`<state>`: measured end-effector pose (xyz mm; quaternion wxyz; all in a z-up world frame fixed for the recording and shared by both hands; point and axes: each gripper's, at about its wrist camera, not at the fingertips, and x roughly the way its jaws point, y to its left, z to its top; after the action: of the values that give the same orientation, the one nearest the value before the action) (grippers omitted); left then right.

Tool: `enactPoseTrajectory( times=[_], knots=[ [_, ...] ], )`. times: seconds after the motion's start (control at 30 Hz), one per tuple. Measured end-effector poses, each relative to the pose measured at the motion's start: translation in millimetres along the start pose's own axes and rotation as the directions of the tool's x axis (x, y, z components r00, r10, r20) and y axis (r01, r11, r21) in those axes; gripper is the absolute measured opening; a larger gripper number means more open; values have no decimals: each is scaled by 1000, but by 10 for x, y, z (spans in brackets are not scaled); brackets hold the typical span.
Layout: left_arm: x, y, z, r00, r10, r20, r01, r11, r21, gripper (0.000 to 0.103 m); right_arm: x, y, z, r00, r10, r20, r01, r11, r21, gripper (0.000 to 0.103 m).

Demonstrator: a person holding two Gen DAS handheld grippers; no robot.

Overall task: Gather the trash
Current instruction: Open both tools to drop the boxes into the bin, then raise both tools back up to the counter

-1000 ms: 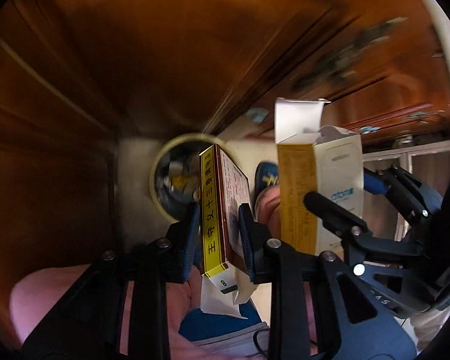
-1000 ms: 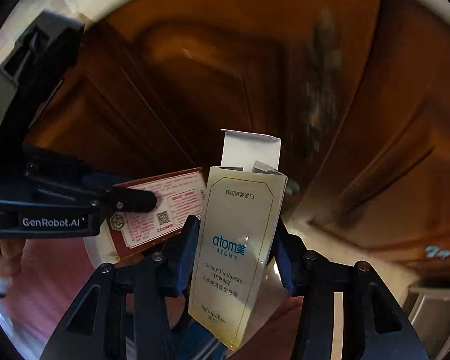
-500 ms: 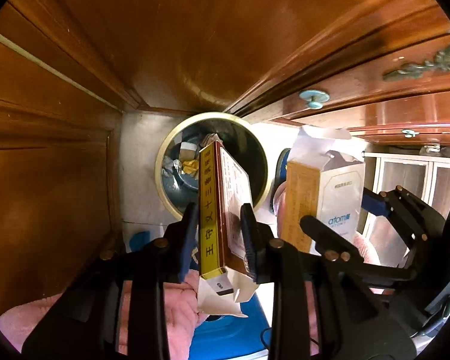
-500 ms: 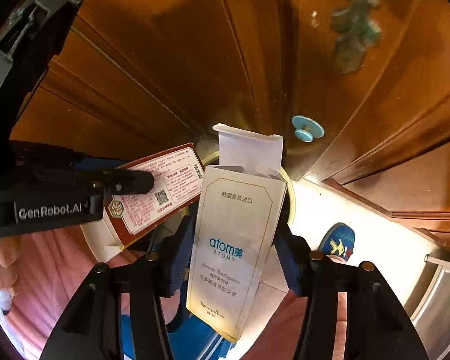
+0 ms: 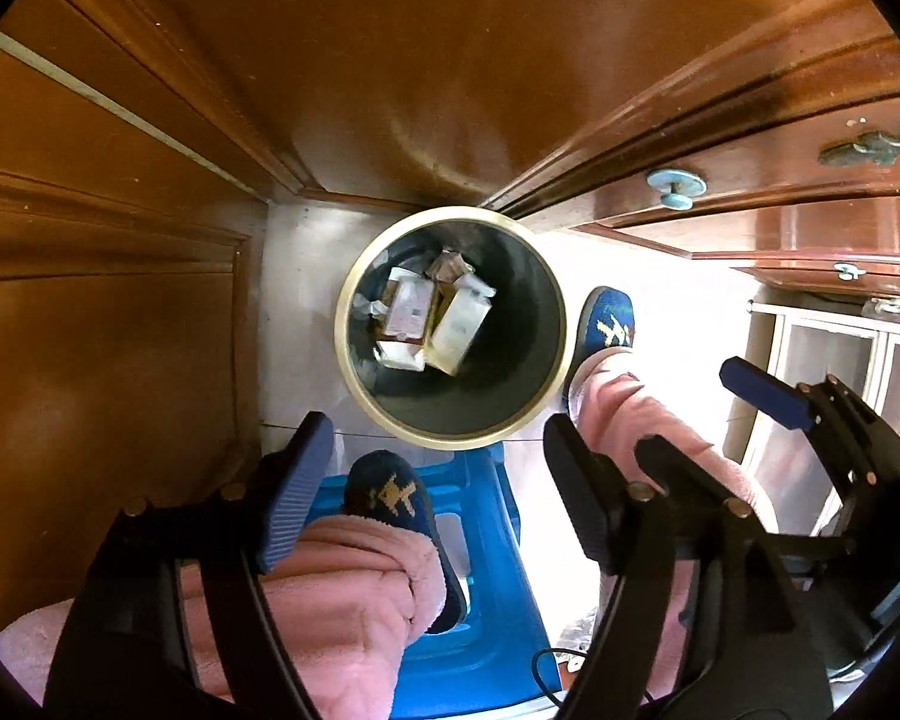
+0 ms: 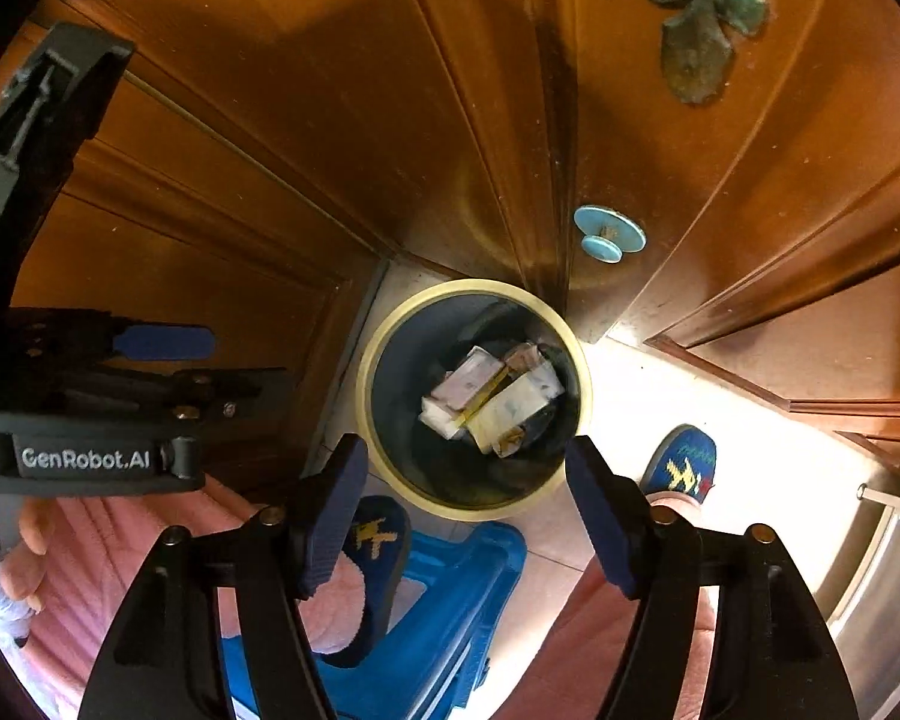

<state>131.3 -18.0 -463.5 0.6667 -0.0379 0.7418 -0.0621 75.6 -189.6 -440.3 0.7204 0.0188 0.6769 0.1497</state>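
- The left gripper and right gripper hang above the bin, jaws spread and empty.
- Boxes lie inside, seemingly loose.
- Risk: descending jaws could clip the rim and tip it.

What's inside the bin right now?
The bin holds two cartons lying side by side: a red-edged box and a white toothpaste box. Crumpled scraps show around them; whatever lies beneath is covered.

Left gripper: now gaping, red box gone from it
Right gripper: now gaping, white box gone
Boxes: now lying inside bin
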Motion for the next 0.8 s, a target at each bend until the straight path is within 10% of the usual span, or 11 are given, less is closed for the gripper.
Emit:
enactPoseTrajectory(
  times=[0.8],
  knots=[
    [-1137, -180, -454, 984, 61, 165, -78, 992, 102, 71, -1022, 153, -85, 989, 5, 151, -13, 998, 55, 69]
  ],
)
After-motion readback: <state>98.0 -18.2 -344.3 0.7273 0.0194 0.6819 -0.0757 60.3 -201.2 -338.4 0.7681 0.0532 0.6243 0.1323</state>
